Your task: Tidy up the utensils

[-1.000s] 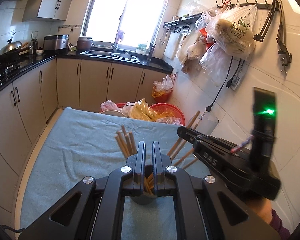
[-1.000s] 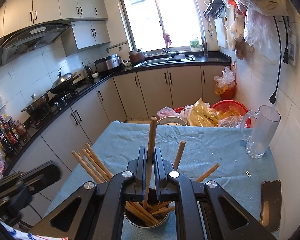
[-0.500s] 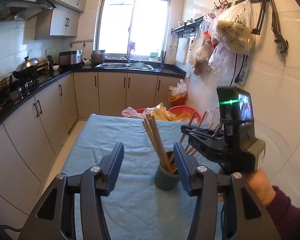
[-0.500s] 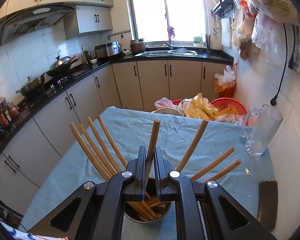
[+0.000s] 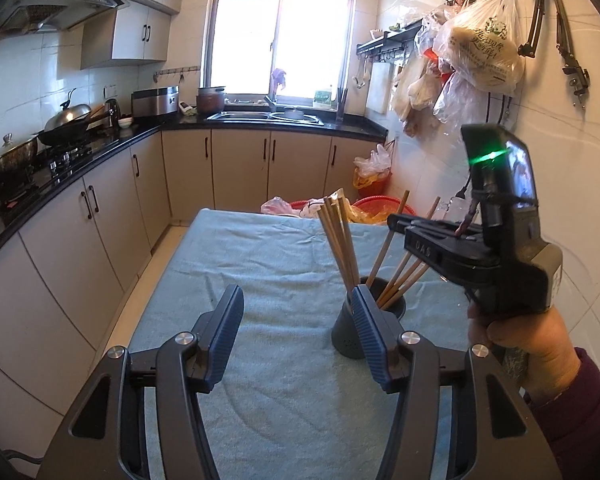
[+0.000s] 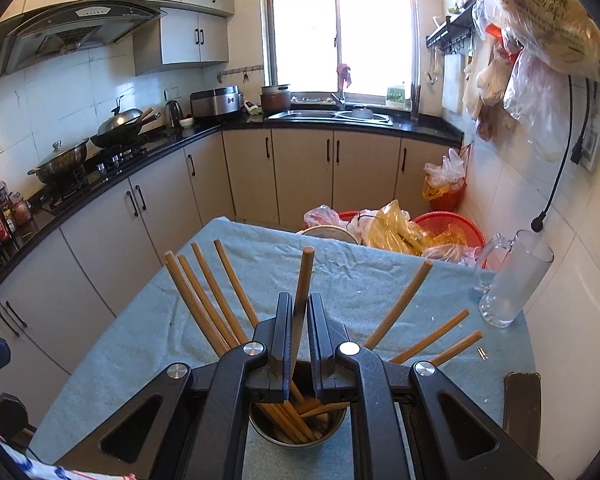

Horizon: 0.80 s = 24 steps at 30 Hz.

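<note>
Compared with a second ago, the left gripper (image 5: pixel 298 326) has let go of its bundle of chopsticks (image 5: pixel 339 240), spread its jaws wide and drawn back from the holder (image 5: pixel 364 322); that bundle now stands in the holder, leaning left, so the left-hand delivery is judged complete; the holder sits on the blue cloth (image 5: pixel 260 272), just beyond the left gripper's right finger. The right gripper (image 6: pixel 299 334) hangs directly above the holder (image 6: pixel 296 430), jaws clenched on a single chopstick (image 6: pixel 305 280) whose lower end reaches into the holder among the rest; remaining work, in my judgement, is release of that stick; glass jug (image 6: pixel 514 280) stands well right of the holder.
</note>
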Available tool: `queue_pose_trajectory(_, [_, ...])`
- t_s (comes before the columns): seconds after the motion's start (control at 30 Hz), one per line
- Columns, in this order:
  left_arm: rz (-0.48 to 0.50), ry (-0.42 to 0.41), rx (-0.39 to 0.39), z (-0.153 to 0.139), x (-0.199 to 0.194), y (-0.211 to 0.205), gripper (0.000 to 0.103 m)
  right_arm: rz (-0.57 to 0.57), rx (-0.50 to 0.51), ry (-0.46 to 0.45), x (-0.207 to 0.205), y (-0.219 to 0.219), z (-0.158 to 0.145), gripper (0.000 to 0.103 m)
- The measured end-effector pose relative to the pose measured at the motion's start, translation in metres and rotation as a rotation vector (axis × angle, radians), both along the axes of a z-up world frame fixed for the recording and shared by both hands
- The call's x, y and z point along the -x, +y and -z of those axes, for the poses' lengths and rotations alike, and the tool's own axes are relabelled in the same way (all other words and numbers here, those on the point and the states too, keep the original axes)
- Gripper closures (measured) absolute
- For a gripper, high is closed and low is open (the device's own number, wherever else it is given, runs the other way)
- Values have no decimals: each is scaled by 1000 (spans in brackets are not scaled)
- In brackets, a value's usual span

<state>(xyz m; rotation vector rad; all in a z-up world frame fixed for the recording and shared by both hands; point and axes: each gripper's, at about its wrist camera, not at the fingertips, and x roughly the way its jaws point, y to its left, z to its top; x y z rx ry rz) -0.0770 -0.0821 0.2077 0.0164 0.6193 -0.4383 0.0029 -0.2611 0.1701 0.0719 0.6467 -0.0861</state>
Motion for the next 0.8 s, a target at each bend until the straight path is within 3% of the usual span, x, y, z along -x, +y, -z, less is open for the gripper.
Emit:
queue_pose_trajectory(0.7, [-28, 72, 15, 27, -15, 13, 44, 7, -38, -13, 14, 1, -8, 90])
queue_pose_trajectory(0.8, [-33, 81, 8, 32, -16, 13, 44, 9, -52, -41, 24, -3, -15, 85])
